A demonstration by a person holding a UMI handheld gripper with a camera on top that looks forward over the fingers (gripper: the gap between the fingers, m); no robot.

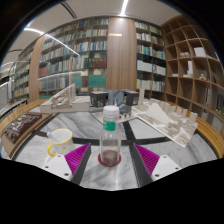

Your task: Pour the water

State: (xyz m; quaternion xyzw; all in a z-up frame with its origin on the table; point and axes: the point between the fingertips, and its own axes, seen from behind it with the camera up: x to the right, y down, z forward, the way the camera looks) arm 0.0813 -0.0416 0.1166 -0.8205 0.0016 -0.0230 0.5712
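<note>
1. Filling the whole background, tall bookshelves [95,45] packed with books, running along the back wall and curving to the right side.
2. Spreading under everything in the foreground, a table [85,178] with a pale, marbled top.
3. Lying beyond the fingers, at the far part of the table, several white architectural models [160,122]; also a dark tray-like frame [25,125] at the left side of the table.
4. Reaching forward from below, the gripper [108,160] with its two fingers set wide apart; magenta pads [60,155] visible on the inner faces.
5. Standing upright on the table between the two fingers, a clear plastic bottle [109,135] with a green cap [110,111] and a white label band; some dark red colour showing at its bottom part.
6. Keeping a clear gap at each side of the bottle, so neither pad touching it.
7. Sitting on the table just left of the bottle, near the left finger, a small yellowish cup [60,138], seen from above with its round opening; contents not possible to tell.
</note>
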